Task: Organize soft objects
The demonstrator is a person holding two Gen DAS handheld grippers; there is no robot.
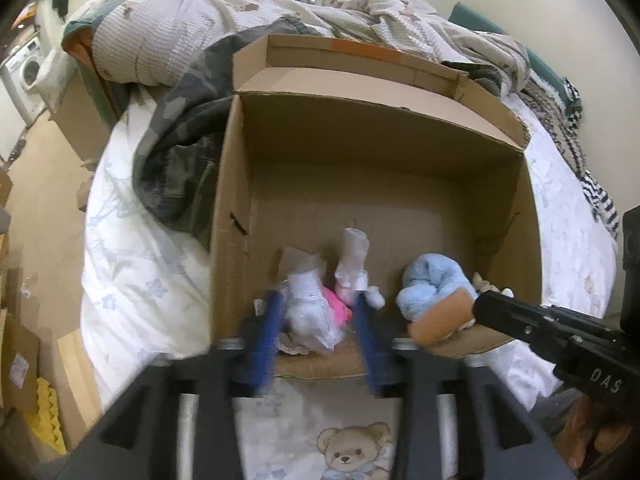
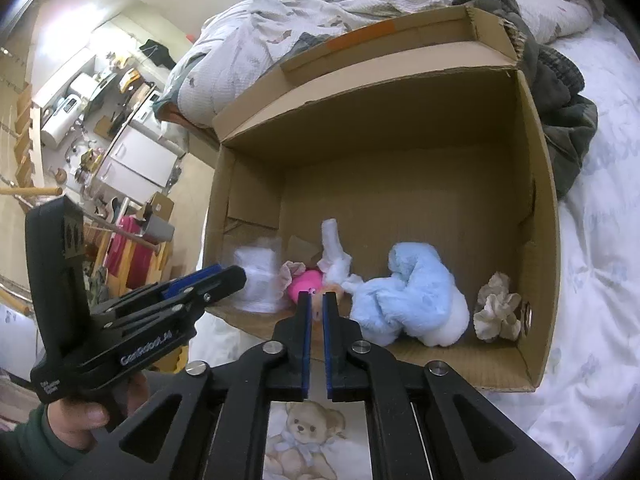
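An open cardboard box [image 1: 380, 208] lies on the bed, also in the right wrist view [image 2: 400, 168]. Inside it lie a white and pink soft toy in clear wrap [image 1: 316, 308], a light blue plush [image 1: 428, 284] and, in the right wrist view, a cream crumpled cloth [image 2: 498, 308]. My left gripper [image 1: 320, 304] is open, its blue fingers on either side of the wrapped toy. My right gripper [image 2: 318, 308] is shut on a peach-coloured soft piece [image 1: 440, 318] at the box's near edge, beside the blue plush [image 2: 412, 292].
The box sits on a white floral sheet [image 2: 592, 280] with a teddy bear print [image 2: 304, 436]. A rumpled quilt [image 1: 208, 12] and dark clothes [image 1: 180, 152] lie behind and left of the box. Floor, boxes and a washing machine [image 1: 26, 68] are at left.
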